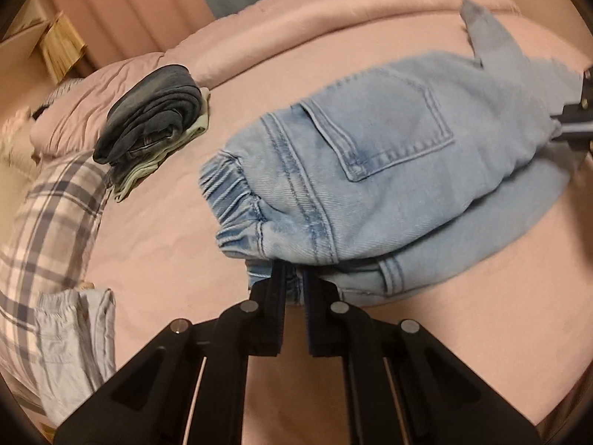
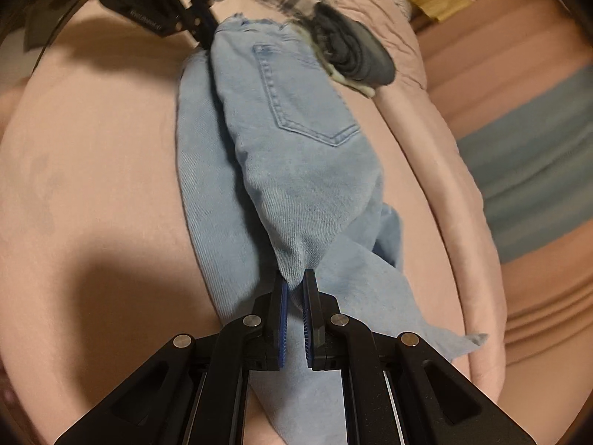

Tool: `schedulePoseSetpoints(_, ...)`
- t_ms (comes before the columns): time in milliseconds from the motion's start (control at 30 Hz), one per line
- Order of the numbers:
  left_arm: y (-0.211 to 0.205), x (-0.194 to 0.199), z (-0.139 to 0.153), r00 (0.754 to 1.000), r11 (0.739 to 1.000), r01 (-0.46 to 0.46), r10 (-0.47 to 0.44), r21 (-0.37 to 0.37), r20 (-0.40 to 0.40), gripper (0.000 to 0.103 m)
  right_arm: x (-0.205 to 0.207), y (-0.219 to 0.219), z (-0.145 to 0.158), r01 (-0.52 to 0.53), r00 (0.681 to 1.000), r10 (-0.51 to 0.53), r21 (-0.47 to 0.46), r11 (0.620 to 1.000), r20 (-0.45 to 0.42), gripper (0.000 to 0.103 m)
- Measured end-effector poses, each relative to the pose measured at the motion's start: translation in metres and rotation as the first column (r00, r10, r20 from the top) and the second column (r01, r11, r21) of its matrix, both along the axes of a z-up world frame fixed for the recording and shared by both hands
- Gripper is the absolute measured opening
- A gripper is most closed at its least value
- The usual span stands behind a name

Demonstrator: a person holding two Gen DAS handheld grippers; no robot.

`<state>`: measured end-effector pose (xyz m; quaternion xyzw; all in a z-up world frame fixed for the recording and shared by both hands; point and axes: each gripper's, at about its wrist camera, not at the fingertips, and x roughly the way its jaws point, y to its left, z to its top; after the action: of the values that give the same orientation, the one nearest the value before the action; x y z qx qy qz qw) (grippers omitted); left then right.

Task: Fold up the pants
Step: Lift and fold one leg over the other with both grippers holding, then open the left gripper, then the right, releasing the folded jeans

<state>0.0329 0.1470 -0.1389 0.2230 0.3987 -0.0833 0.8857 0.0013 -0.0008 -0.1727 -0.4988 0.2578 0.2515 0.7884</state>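
Light blue jeans (image 1: pixel 370 170) lie partly folded on the pink bed sheet (image 1: pixel 166 244), back pocket facing up. My left gripper (image 1: pixel 294 270) is shut on the near edge of the jeans by the elastic waistband. In the right wrist view the same jeans (image 2: pixel 296 148) stretch away from me, and my right gripper (image 2: pixel 294 278) is shut on a pinched fold of the leg fabric, lifting it off the layer below. The left gripper (image 2: pixel 200 33) shows at the far end, the right gripper (image 1: pixel 578 118) at the right edge of the left wrist view.
A stack of folded dark and pale clothes (image 1: pixel 155 118) sits beyond the jeans to the left, near a pink pillow. A plaid cloth (image 1: pixel 48 215) and pale grey pants (image 1: pixel 74 333) lie at the left. A rolled pink duvet (image 1: pixel 333 11) borders the far side.
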Motion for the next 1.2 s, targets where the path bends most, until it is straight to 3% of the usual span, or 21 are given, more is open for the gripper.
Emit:
schedulePoseSetpoints(67, 0.002, -0.006, 0.004, 1.000, 0.999, 0.001, -0.001, -0.043, 0.007, 0.007, -0.001, -0.001, 0.016, 0.014, 1.000, -0.014, 0.047, 0.999, 0.002, 0.007)
schedulePoseSetpoints(133, 0.008, -0.010, 0.006, 1.000, 0.990, -0.011, 0.008, -0.141, -0.019, 0.007, -0.001, -0.005, 0.027, 0.038, 0.999, -0.036, 0.099, 0.994, -0.021, 0.007)
schedulePoseSetpoints(233, 0.023, -0.010, 0.003, 0.994, 0.948, -0.097, 0.079, -0.304, -0.069, 0.007, -0.003, -0.006, 0.031, 0.055, 0.998, -0.050, 0.129, 0.990, -0.041, 0.007)
schedulePoseSetpoints(300, 0.041, -0.009, -0.004, 0.977, 0.860, -0.200, 0.142, -0.469, -0.157, 0.007, -0.003, -0.002, 0.021, 0.046, 0.998, -0.040, 0.107, 0.993, -0.051, 0.007)
schedulePoseSetpoints(333, 0.050, -0.012, -0.009, 0.964, 0.793, -0.256, 0.171, -0.553, -0.202, 0.008, -0.004, -0.001, 0.015, 0.045, 0.998, -0.040, 0.099, 0.994, -0.055, 0.007)
schedulePoseSetpoints(367, 0.057, -0.016, -0.014, 0.951, 0.730, -0.304, 0.194, -0.612, -0.242, 0.016, -0.001, 0.000, 0.011, 0.050, 0.997, -0.043, 0.099, 0.994, -0.064, 0.007)
schedulePoseSetpoints(400, 0.060, -0.020, -0.017, 0.943, 0.683, -0.329, 0.204, -0.652, -0.263, 0.033, -0.004, -0.001, 0.009, 0.059, 0.996, -0.052, 0.107, 0.992, -0.073, 0.007)
schedulePoseSetpoints(433, 0.061, -0.023, -0.019, 0.938, 0.652, -0.345, 0.215, -0.675, -0.272, 0.043, 0.000, -0.001, 0.009, 0.069, 0.995, -0.059, 0.120, 0.990, -0.082, 0.007)
schedulePoseSetpoints(467, 0.061, -0.025, -0.019, 0.933, 0.615, -0.360, 0.230, -0.701, -0.278, 0.063, 0.000, -0.001, 0.010, 0.075, 0.994, -0.064, 0.131, 0.989, -0.087, 0.007)
schedulePoseSetpoints(500, 0.062, -0.026, -0.020, 0.929, 0.572, -0.369, 0.234, -0.733, -0.285, 0.065, 0.002, -0.001, 0.012, 0.081, 0.993, -0.068, 0.143, 0.986, -0.094, 0.007)
schedulePoseSetpoints(567, 0.065, -0.023, -0.019, 0.926, 0.451, -0.374, 0.228, -0.810, -0.300, 0.065, 0.002, -0.001, 0.014, 0.093, 0.991, -0.077, 0.162, 0.982, -0.106, 0.007)
schedulePoseSetpoints(600, 0.066, -0.019, -0.018, 0.925, 0.405, -0.374, 0.233, -0.834, -0.302, 0.065, 0.004, -0.001, 0.016, 0.095, 0.991, -0.078, 0.167, 0.981, -0.110, 0.007)
schedulePoseSetpoints(667, 0.065, -0.007, -0.017, 0.916, 0.362, -0.390, 0.247, -0.847, -0.317, 0.064, 0.004, -0.001, 0.016, 0.100, 0.990, -0.082, 0.173, 0.980, -0.113, 0.007)
schedulePoseSetpoints(733, 0.061, 0.007, -0.018, 0.903, 0.350, -0.414, 0.272, -0.841, -0.331, 0.053, 0.003, -0.002, 0.014, 0.109, 0.989, -0.088, 0.180, 0.978, -0.120, 0.007)
schedulePoseSetpoints(800, 0.061, 0.021, -0.022, 0.872, 0.331, -0.471, 0.314, -0.818, -0.376, 0.028, 0.004, -0.002, 0.013, 0.113, 0.988, -0.091, 0.188, 0.976, -0.122, 0.007)
schedulePoseSetpoints(867, 0.070, 0.022, -0.021, 0.859, 0.286, -0.484, 0.332, -0.827, -0.389, 0.025, 0.004, -0.002, 0.015, 0.116, 0.989, -0.094, 0.198, 0.973, -0.118, 0.007)
schedulePoseSetpoints(900, 0.070, 0.021, -0.017, 0.857, 0.284, -0.484, 0.347, -0.828, -0.381, 0.020, 0.004, -0.002, 0.016, 0.115, 0.989, -0.093, 0.201, 0.973, -0.114, 0.007)
schedulePoseSetpoints(1067, 0.069, 0.004, 0.007, 0.878, 0.325, -0.427, 0.372, -0.844, -0.301, 0.015, -0.001, 0.002, 0.028, 0.101, 0.992, -0.083, 0.210, 0.972, -0.095, 0.007)
schedulePoseSetpoints(1133, 0.071, 0.001, 0.003, 0.871, 0.346, -0.445, 0.381, -0.826, -0.310, 0.015, -0.005, 0.003, 0.027, 0.098, 0.990, -0.073, 0.219, 0.971, -0.121, 0.007)
schedulePoseSetpoints(1200, 0.070, 0.000, -0.008, 0.864, 0.384, -0.473, 0.380, -0.793, -0.331, 0.015, -0.011, 0.006, 0.018, 0.088, 0.988, -0.058, 0.212, 0.973, -0.143, 0.007)
